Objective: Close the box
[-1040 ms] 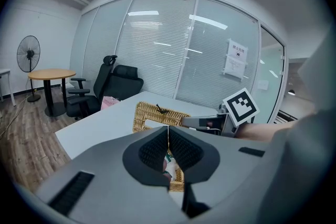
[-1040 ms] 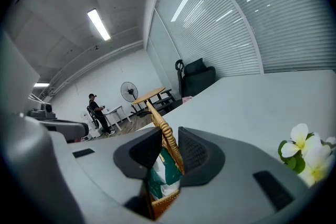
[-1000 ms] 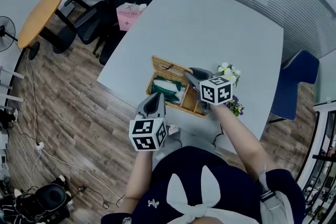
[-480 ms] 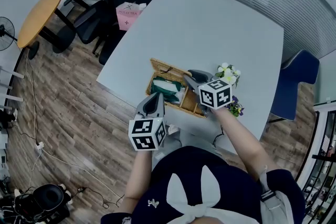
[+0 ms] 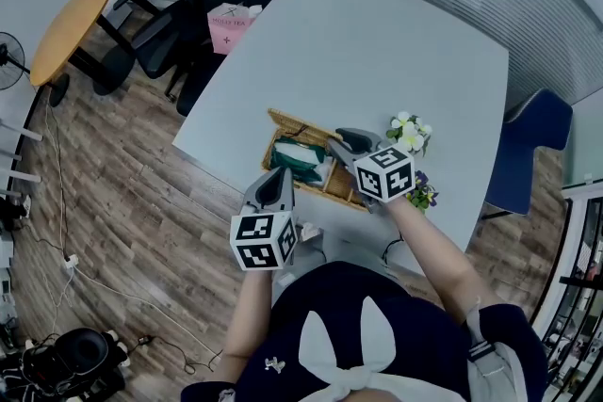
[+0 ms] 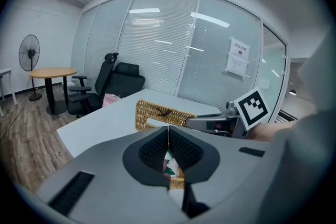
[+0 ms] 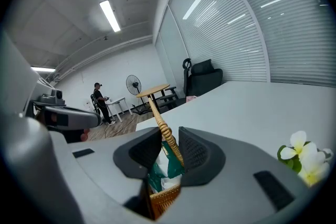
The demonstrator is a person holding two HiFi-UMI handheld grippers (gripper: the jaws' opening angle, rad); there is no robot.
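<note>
So the wicker box (image 5: 339, 188) sits near the front edge of the grey counter (image 5: 377, 42), just beside some flowers (image 5: 411, 131). Its lid (image 5: 294, 120) is up on the far side and tilted. The right gripper (image 7: 169, 131) has its jaws pinched on the lid's edge, which you only catch edge-on, running up between them. The left gripper (image 6: 168, 127) has its jaws closed together with nothing in them, hanging at the box's near side; can't tell if it touches. Inside there's a green packet (image 5: 296, 155), mostly covered up, print unreadable. From above, the right gripper blocks the box's right end.
</note>
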